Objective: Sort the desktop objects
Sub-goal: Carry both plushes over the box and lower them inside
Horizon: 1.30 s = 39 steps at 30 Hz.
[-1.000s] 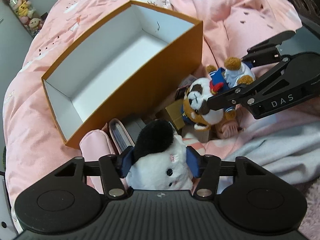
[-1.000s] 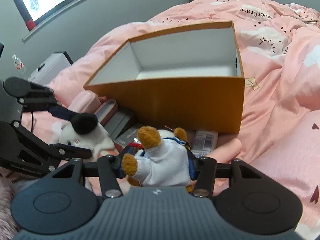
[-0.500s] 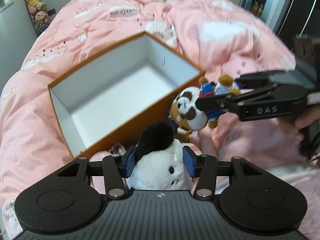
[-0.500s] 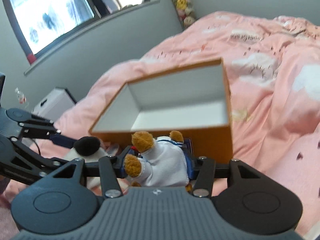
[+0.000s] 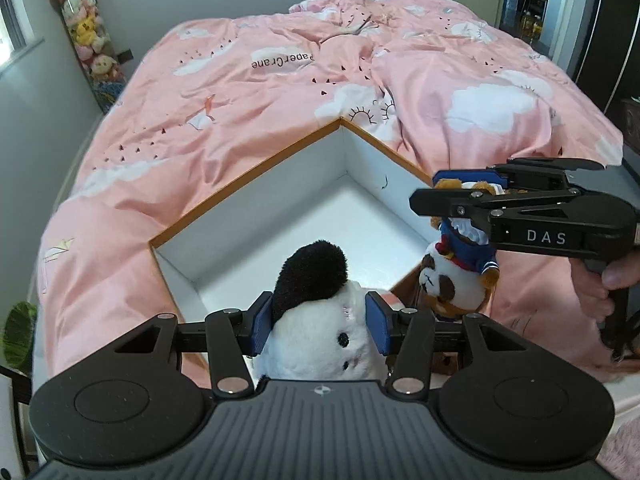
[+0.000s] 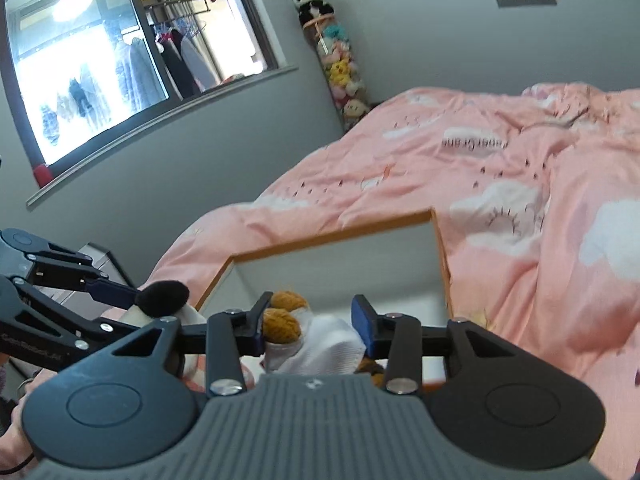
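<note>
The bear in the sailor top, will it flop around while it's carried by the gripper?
Probably floppy: the bear hangs head-down from the right gripper, which is closing on its legs. Likely light and soft, being plush. Its head may swing against the box rim.

Only two readable bits: "DAS" in white on the black right gripper (image 5: 464, 200), right side of frame, and "PaperCrane" upside down on the pink duvet (image 5: 280, 62), upper middle.
</note>
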{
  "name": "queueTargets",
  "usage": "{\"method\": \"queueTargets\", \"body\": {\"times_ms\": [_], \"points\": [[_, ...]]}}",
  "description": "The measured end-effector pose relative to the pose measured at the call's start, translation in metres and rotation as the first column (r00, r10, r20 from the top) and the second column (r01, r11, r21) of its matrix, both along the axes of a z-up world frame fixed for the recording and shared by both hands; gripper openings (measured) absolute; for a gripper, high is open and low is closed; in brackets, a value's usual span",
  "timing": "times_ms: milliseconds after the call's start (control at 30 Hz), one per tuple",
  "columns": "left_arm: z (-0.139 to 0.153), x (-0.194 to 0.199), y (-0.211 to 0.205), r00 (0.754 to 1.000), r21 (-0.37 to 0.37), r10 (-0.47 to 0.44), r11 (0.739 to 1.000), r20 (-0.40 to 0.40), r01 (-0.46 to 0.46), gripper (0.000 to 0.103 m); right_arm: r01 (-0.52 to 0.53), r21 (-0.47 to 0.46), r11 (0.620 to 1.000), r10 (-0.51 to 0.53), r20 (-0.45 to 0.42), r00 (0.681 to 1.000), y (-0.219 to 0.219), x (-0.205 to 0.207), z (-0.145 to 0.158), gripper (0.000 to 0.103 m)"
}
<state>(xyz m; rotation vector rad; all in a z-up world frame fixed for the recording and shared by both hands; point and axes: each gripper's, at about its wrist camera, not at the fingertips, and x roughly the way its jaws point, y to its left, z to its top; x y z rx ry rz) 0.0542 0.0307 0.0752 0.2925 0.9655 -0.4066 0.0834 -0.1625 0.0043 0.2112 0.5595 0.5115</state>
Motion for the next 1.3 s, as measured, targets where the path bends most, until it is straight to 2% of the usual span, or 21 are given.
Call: {"method": "queueTargets", "body": {"times_ms": [67,100,167,233,267,400,567,733,967,1133,1300], "points": [[0.002,0.010,0.003,1.000,-0.011,0.001,1.000,-0.009,-0.001,0.057,0.013,0.006,1.000,-0.014,0.038,0.999,0.005,0.004,0.006,0.042],[0.004,0.015,0.003,1.000,-0.009,0.003,1.000,-0.005,-0.003,0.057,0.019,0.007,1.000,-0.019,0.054,0.998,0.008,0.007,0.009,0.037],[0.007,0.022,0.003,1.000,0.014,0.009,1.000,0.014,-0.010,0.056,0.031,0.003,0.999,-0.032,0.081,0.996,0.014,0.015,0.013,0.036],[0.009,0.030,0.003,0.999,0.036,0.010,0.999,0.032,-0.011,0.056,0.041,-0.016,0.999,-0.039,0.108,0.993,0.021,0.023,0.013,0.029],[0.009,0.036,0.004,1.000,0.041,0.013,0.999,0.026,-0.014,0.056,0.047,-0.028,0.999,-0.043,0.115,0.992,0.025,0.028,0.011,0.016],[-0.007,0.059,0.001,0.999,0.071,0.009,0.997,-0.034,-0.006,0.056,0.074,-0.098,0.992,-0.065,0.100,0.993,0.037,0.052,-0.008,0.016],[-0.037,0.076,-0.004,0.993,0.103,-0.016,0.994,-0.116,0.028,0.056,0.082,-0.119,0.989,-0.077,0.051,0.996,0.031,0.058,-0.026,0.018],[-0.062,0.085,-0.010,0.982,0.116,-0.044,0.991,-0.182,0.066,0.056,0.076,-0.093,0.993,-0.078,-0.014,0.997,0.019,0.070,-0.038,0.019],[-0.086,0.090,-0.012,0.962,0.125,-0.063,0.987,-0.265,0.099,0.058,0.011,-0.107,0.994,-0.021,-0.091,0.996,0.018,0.090,-0.045,0.023],[-0.103,0.094,-0.005,0.948,0.135,-0.048,0.986,-0.316,0.095,0.058,-0.012,-0.146,0.989,-0.005,-0.112,0.994,0.022,0.101,-0.048,0.023],[-0.112,0.096,0.014,0.946,0.116,0.005,0.993,-0.324,0.034,0.059,-0.041,-0.172,0.984,0.019,-0.130,0.991,0.029,0.111,-0.050,0.025]]}}
